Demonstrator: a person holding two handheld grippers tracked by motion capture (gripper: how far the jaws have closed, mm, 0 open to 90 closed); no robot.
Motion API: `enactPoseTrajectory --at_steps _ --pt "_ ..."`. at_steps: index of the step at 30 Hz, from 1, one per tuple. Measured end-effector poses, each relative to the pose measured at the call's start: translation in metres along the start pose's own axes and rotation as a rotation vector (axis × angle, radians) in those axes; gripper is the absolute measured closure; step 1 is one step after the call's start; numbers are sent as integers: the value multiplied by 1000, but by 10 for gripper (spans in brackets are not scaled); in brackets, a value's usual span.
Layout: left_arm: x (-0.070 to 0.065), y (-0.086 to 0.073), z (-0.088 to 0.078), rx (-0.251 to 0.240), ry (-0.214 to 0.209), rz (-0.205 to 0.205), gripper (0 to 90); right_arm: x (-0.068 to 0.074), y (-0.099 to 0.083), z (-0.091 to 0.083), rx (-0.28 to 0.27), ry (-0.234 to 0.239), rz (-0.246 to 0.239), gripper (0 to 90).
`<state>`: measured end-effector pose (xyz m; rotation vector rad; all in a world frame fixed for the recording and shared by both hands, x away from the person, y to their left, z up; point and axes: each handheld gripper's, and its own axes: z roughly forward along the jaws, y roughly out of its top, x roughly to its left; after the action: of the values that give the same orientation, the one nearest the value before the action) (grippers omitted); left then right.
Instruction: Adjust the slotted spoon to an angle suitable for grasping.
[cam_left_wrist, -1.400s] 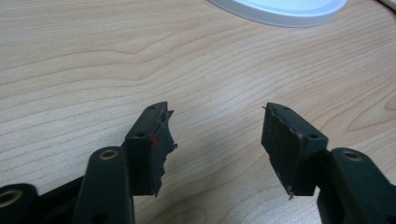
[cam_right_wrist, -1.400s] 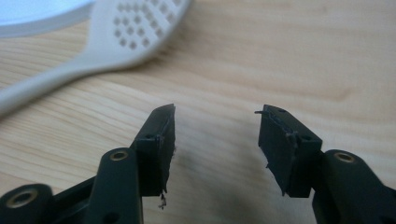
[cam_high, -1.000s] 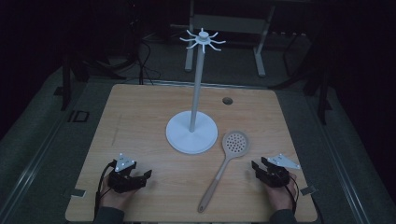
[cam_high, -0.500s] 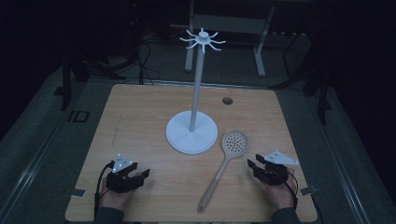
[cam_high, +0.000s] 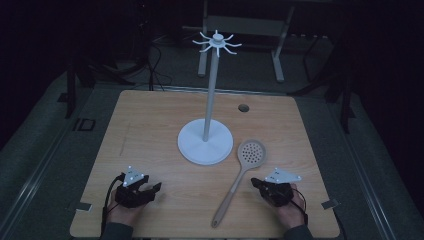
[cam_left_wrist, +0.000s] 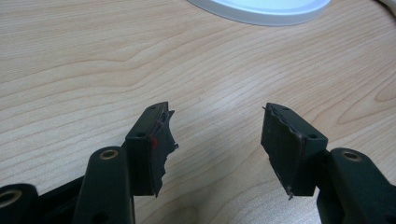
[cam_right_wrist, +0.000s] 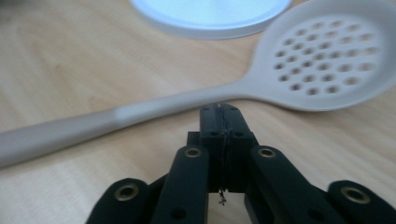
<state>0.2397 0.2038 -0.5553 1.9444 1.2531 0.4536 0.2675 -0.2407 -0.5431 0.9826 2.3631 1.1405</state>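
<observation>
Grippers sit at the near edge of the tabletop (cam_high: 150, 125), each in a hand. Left gripper (cam_high: 145, 192) has its fingers (cam_left_wrist: 156, 140) spread over bare wood. Right gripper (cam_high: 261, 185) has its fingers (cam_right_wrist: 224, 126) pressed together, empty, tips just beside the skimmer (cam_high: 242, 172) handle. The skimmer lies diagonally, perforated head far-right, close to the stand (cam_high: 206, 142) base; its pole rises to a hook crown

White hook stand (cam_high: 205, 141) and slotted spoon (cam_high: 241, 176) on wooden table (cam_high: 150, 125), tongs near front corners.
</observation>
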Motion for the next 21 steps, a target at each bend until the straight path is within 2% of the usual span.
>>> enactPoseTrajectory --at_steps 4,5,11,21 --pt "0 0 0 -2 -2 3 426 13 -4 5 24 40 -38 897" --pt "0 0 0 -2 -3 3 426 17 -4 7 30 46 -60 897" --pt "0 0 -1 -5 -3 4 426 33 -7 17 76 75 -99 898" --pt "0 0 -1 1 0 9 431 45 -6 25 102 123 -159 897"
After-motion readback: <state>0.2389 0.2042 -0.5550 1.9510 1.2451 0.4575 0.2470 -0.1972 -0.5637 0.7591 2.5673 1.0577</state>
